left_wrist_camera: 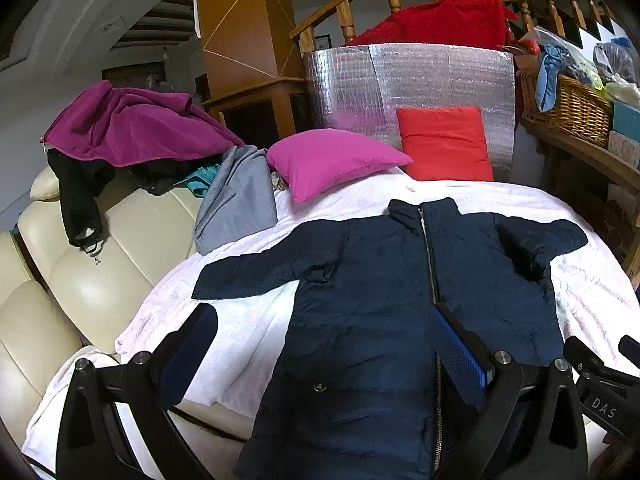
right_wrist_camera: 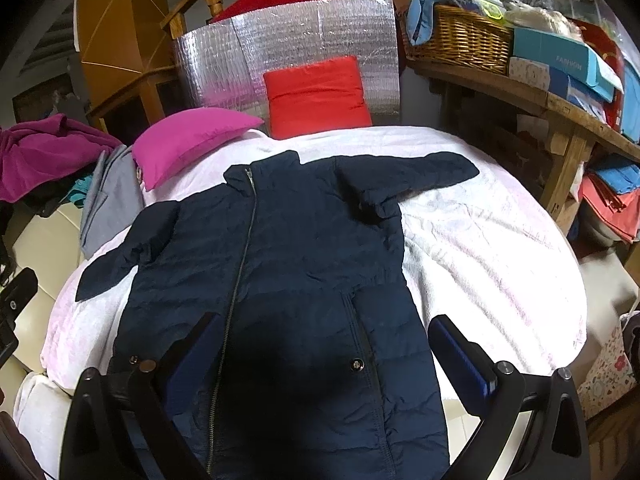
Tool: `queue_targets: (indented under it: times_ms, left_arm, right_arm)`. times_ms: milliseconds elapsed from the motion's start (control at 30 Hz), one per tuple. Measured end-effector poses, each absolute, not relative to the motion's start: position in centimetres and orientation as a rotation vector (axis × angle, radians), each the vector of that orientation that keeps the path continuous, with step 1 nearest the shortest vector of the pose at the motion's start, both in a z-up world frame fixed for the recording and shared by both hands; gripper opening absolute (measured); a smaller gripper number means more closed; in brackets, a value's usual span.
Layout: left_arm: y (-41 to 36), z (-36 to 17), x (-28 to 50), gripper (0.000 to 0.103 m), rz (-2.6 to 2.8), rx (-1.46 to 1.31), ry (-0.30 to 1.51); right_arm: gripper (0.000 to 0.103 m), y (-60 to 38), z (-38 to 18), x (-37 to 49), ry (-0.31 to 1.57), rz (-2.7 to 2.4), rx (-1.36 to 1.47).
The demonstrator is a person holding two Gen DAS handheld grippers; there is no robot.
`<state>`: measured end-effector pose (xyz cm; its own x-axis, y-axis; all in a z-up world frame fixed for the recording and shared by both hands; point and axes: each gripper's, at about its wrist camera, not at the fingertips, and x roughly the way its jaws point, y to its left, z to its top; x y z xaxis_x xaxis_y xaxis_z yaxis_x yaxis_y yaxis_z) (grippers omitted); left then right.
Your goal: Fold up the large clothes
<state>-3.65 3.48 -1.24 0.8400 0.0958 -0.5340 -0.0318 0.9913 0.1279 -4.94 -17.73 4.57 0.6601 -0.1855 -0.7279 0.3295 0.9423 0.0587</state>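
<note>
We see a navy padded jacket (left_wrist_camera: 360,280) spread front-up on a white blanket (left_wrist_camera: 248,320) that covers a cream leather sofa (left_wrist_camera: 80,280). Its zip (right_wrist_camera: 240,260) is closed up to the collar, and both sleeves stretch out to the sides, away from the body. Our left tool (left_wrist_camera: 332,344) hovers above the lower half of the jacket with its blue-padded fingers (left_wrist_camera: 460,348) spread wide, holding nothing. Our right tool (right_wrist_camera: 332,356) hangs over the hem area, its fingers (right_wrist_camera: 460,356) likewise spread and empty, framing the pocket zip and a snap button (right_wrist_camera: 355,365). Beyond the collar, a magenta pillow (left_wrist_camera: 332,160) lies next to a red pillow (left_wrist_camera: 444,144), which leans on a silver foil panel (left_wrist_camera: 408,84). To the left, a grey garment (left_wrist_camera: 240,200) drapes over the sofa back, just beside the magenta pillow, and a purple fleece (left_wrist_camera: 128,124) is heaped over dark clothing further along. On the right, a wicker basket (right_wrist_camera: 460,44) stands on a wooden shelf (right_wrist_camera: 520,88) beside blue boxes (right_wrist_camera: 560,64).
</note>
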Motion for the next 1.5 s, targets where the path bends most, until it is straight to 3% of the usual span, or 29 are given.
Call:
queue_targets:
  times_ms: [567,767,1133,1333,1500]
  left_arm:
    - [1.7,-1.2,-2.2,0.103,0.073,0.144,0.570]
    - [1.4,-1.8,0.8,0.103,0.016,0.112,0.656]
    - [-1.2,-10.2,14.3,0.103,0.024,0.074,0.920]
    - [-2.1,-13.9,18.1,0.103,0.035,0.057,0.968]
    - [-2.6,-14.1,19.4,0.103,0.008,0.048,0.900]
  right_arm:
    - [0.103,-20.0,3.6,-3.6,0.835,-0.294,0.219]
    - [0.103,-23.8,4.2,-2.4,0.800,-0.272,0.286]
    - [0.103,-39.4,-0.1,6.2,0.756,-0.105,0.784]
    - [0.088,-46.7,-4.3,11.9,0.711,-0.140,1.012]
    - [0.083,-50.7,-7.8,16.6,0.721,-0.248,1.064]
